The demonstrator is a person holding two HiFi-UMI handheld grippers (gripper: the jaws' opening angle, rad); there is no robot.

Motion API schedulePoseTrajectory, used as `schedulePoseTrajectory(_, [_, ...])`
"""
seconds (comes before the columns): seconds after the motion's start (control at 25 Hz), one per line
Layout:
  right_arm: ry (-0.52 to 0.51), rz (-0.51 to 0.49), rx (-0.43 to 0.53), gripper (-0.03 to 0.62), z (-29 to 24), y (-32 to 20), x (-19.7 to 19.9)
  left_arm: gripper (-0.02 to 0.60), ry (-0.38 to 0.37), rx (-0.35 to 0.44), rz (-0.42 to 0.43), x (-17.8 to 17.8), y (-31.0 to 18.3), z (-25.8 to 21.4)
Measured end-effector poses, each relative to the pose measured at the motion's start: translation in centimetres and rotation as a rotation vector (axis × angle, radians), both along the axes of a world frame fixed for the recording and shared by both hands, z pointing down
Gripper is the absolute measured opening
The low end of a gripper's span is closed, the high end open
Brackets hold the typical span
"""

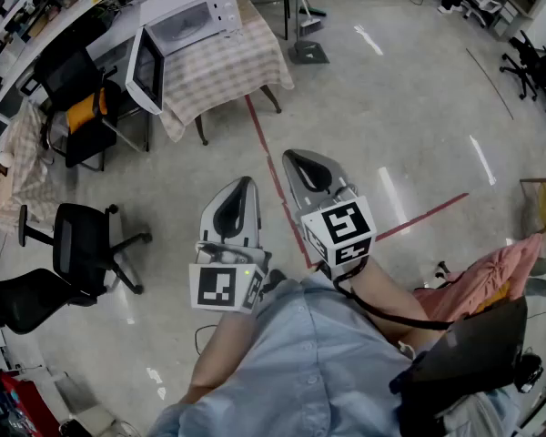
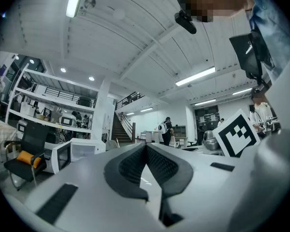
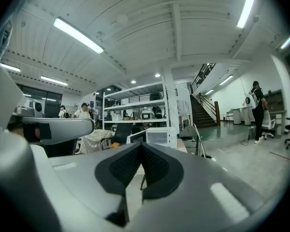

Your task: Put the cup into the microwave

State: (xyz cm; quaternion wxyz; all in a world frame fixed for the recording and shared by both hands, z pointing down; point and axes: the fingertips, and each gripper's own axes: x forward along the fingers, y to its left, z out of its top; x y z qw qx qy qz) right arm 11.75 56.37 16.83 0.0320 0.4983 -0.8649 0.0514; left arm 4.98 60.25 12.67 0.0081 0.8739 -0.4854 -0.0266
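Obs.: person stands on open floor, well apart from the worktop (image 1: 227,66), a small table under a checked cloth at far left. The microwave (image 1: 189,18) sits on its far end. Its door (image 1: 146,69) is swung open toward the near left, presumably so the cavity is ready to take the cup.

Cup: not found in any view, neither on the cloth, nor in what shows of the cavity, nor in either claw. Its place cannot be told from here.

Left claw (image 1: 245,188): clenched, pads meeting at the tips, nothing between them. Held level at waist height, pointing roughly toward the worktop.

Right claw (image 1: 294,160): likewise clenched and empty, just beside the left and tipped slightly down. Its own view looks across the floor at the microwave and the shelving behind it.

Judgement: both claws are carried low, close together and closed. That reads as a resting or walking posture, not a reach. Task not yet begun; the cup must first be located.

Surroundings: a black office chair (image 1: 84,244) stands near left, and a chair with an orange cushion (image 1: 86,112) stands beside the worktop. A red floor line (image 1: 275,178) runs from the table leg toward the person. Any approach should keep right of the chairs.
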Motion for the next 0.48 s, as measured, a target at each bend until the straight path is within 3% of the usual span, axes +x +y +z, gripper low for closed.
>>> schedulePoseTrajectory(0.48, [-0.020, -0.017, -0.006, 0.000, 0.1, 0.8, 3.0, 0.005, -0.022, -0.012, 0.007, 3.7, 0.8, 0.2])
